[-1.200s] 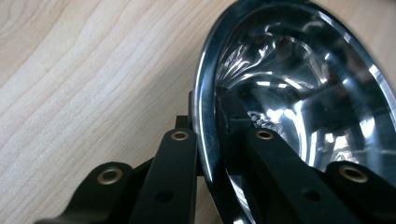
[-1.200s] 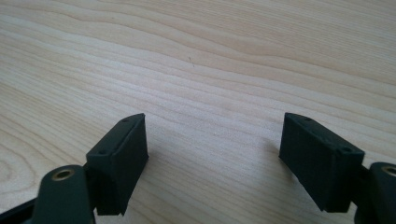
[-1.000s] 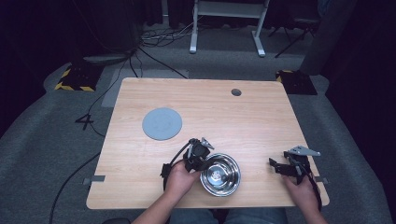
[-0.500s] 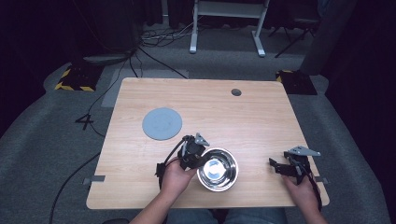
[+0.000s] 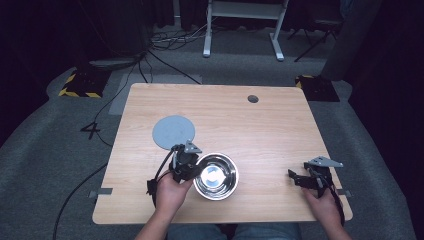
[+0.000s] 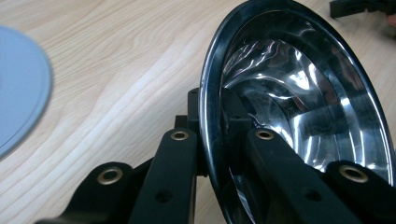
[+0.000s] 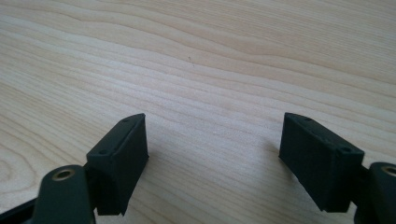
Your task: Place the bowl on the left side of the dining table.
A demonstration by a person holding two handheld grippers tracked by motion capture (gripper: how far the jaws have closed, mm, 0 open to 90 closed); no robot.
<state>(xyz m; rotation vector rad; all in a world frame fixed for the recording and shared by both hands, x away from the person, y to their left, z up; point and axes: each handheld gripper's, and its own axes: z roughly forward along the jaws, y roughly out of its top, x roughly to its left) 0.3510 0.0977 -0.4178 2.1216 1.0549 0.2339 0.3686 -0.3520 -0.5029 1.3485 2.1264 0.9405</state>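
My left hand-held gripper [image 5: 192, 167] is clamped on the rim of the steel bowl [image 5: 216, 176], near the front middle of the table [image 5: 280, 130], just on my side of the grey disc [image 5: 173, 131]. In the left gripper view the bowl [image 6: 299, 107] stands steeply tilted, almost on edge to the camera, with its dark rim running between my two black jaws: one jaw lies against the outer wall and the other reaches inside against the polished inner wall, so the rim is pinched between them. The shiny inside throws back rippled reflections, and the pale edge of the grey disc [image 6: 21, 88] shows at the far left of that view on the wood. From above, the bowl sits to the right of my left hand [image 5: 170, 192], its open mouth facing up toward the camera, and I cannot tell whether its base touches the table. The grey disc lies flat, close behind the left hand-held gripper but apart from the bowl. My right hand-held gripper [image 5: 306, 178] rests near the front right edge of the table, well apart from the bowl, held by my right hand [image 5: 325, 207]. Its jaws stand wide apart in the right gripper view, with bare wood grain between them [image 7: 212, 140] and nothing in their grasp.
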